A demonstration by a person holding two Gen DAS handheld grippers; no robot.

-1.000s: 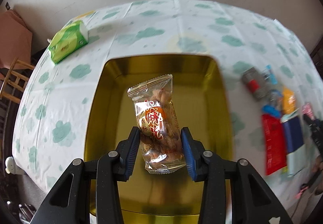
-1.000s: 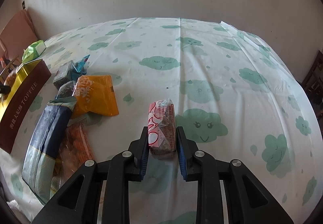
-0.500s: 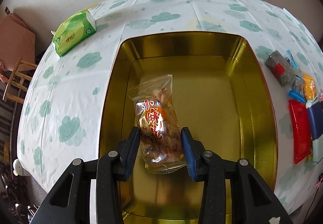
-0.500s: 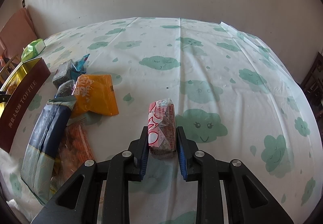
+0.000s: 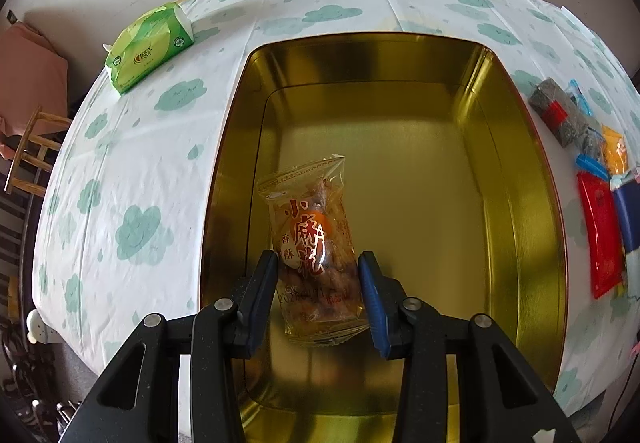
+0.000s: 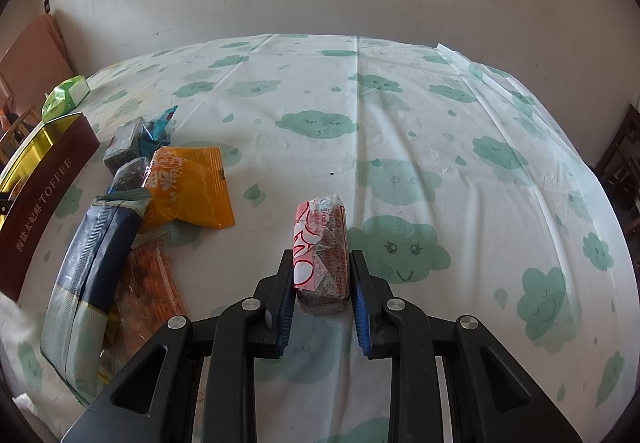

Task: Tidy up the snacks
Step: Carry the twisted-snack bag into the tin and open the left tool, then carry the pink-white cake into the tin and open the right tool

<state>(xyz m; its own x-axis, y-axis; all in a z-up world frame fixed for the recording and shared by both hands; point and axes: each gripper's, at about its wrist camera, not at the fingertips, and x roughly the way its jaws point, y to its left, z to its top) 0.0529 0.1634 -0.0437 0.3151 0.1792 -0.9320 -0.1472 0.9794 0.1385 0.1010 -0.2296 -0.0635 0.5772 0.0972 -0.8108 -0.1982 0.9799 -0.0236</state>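
My left gripper (image 5: pixel 318 263) is shut on a clear snack packet with red and orange print (image 5: pixel 312 231) and holds it inside the open gold tin (image 5: pixel 400 51), over its near left part. My right gripper (image 6: pixel 320 263) is shut on a pink and white wrapped snack bar (image 6: pixel 320 243) just above the cloud-print tablecloth. The tin shows at the far left of the right wrist view (image 6: pixel 44 171) with a maroon "TOFFEE" side.
A pile of snacks lies right of the tin: an orange packet (image 6: pixel 188 187), a dark blue bag (image 6: pixel 96 243), grey bars (image 6: pixel 126 141) and a red packet (image 5: pixel 600 231). A green tissue pack (image 5: pixel 148 47) lies at the table's far left. A wooden chair (image 5: pixel 32 151) stands beyond the edge.
My left gripper has moved down and forward with the packet, so the tin looks larger and closer. My right gripper has held still with the bar.
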